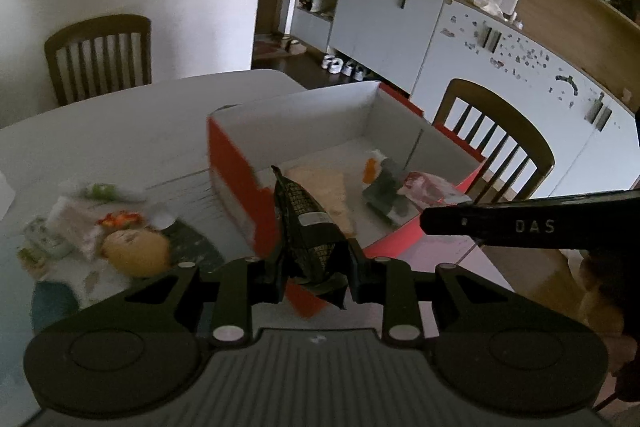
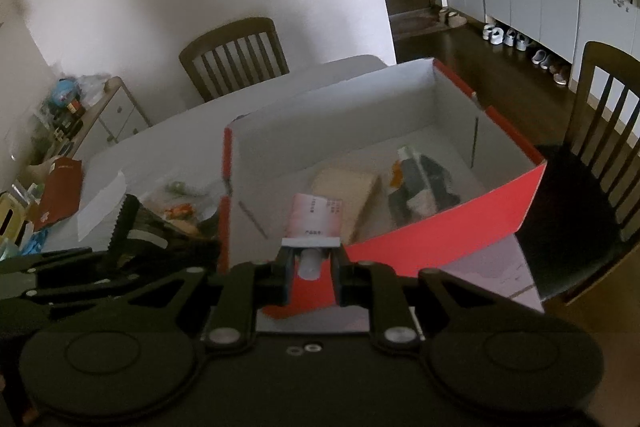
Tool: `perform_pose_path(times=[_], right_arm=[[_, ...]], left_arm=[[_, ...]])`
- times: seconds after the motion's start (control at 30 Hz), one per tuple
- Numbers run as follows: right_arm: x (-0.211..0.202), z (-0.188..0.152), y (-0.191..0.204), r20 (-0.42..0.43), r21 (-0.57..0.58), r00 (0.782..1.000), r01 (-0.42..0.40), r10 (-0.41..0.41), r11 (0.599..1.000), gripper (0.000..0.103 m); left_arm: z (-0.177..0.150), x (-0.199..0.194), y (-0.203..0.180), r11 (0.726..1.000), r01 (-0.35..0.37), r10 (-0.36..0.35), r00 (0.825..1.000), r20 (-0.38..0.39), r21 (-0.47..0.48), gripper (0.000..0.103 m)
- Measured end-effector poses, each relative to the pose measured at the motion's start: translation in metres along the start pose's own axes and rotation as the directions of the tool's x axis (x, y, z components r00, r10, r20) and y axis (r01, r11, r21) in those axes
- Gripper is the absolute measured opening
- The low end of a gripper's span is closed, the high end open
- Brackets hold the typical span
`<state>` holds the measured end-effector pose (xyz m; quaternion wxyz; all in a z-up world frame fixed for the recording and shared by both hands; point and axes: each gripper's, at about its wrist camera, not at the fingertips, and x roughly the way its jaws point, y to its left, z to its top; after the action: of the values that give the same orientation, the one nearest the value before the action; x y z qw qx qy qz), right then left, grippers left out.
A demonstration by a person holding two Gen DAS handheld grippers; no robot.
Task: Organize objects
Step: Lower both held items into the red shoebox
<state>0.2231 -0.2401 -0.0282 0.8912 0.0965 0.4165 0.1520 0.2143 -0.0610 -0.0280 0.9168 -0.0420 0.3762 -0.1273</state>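
My left gripper point(image 1: 316, 279) is shut on a dark green snack packet point(image 1: 308, 223) and holds it over the near corner of a red box with a white inside point(image 1: 296, 115). My right gripper point(image 2: 312, 267) is shut on the capped end of a pink-and-white tube point(image 2: 316, 219), just above the box's near red wall point(image 2: 440, 231). On the box floor lie a beige flat packet point(image 2: 348, 191) and a dark packet with an orange end point(image 2: 420, 183). In the left wrist view the right gripper point(image 1: 430, 217) reaches in from the right with the pink tube point(image 1: 428, 187).
Several loose snack packets point(image 1: 120, 227) lie on the white table point(image 1: 120, 131) left of the box. A wooden chair point(image 1: 100, 55) stands at the far side, another point(image 1: 500, 139) to the right. Pale cabinets point(image 1: 384, 23) line the far wall. A cluttered low shelf point(image 2: 60, 131) stands at the left.
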Motion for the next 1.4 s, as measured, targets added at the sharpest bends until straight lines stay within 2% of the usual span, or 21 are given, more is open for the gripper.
perform_pose_path(times=[0.3, 0.47, 0.7, 0.93, 1.13, 1.4], right_arm=[[0.014, 0.019, -0.023, 0.002, -0.044, 1.000, 0.000, 0.000, 0.999, 0.017], [0.032, 0.030, -0.032, -0.017, -0.083, 1.000, 0.014, -0.015, 0.996, 0.017], [0.060, 0.038, -0.034, -0.059, -0.142, 0.998, 0.025, -0.034, 0.990, 0.017], [0.087, 0.041, -0.033, -0.145, -0.208, 0.989, -0.014, -0.017, 0.978, 0.017], [0.106, 0.037, -0.034, -0.202, -0.247, 0.978, -0.005, -0.046, 0.969, 0.017], [0.116, 0.035, -0.037, -0.218, -0.272, 0.973, 0.011, -0.073, 0.962, 0.017]], left_arm=[[0.032, 0.038, -0.028, 1.000, -0.003, 0.004, 1.000, -0.006, 0.028, 0.028], [0.053, 0.063, -0.030, 1.000, -0.016, 0.016, 1.000, -0.016, 0.006, 0.028], [0.071, 0.106, -0.031, 0.997, -0.070, 0.071, 0.996, -0.059, 0.032, 0.028], [0.076, 0.145, -0.030, 0.994, -0.103, 0.108, 0.986, -0.123, 0.046, 0.028], [0.076, 0.169, -0.027, 0.993, -0.106, 0.114, 0.978, -0.172, 0.056, 0.028], [0.069, 0.189, -0.030, 0.993, -0.082, 0.100, 0.963, -0.251, 0.081, 0.028]])
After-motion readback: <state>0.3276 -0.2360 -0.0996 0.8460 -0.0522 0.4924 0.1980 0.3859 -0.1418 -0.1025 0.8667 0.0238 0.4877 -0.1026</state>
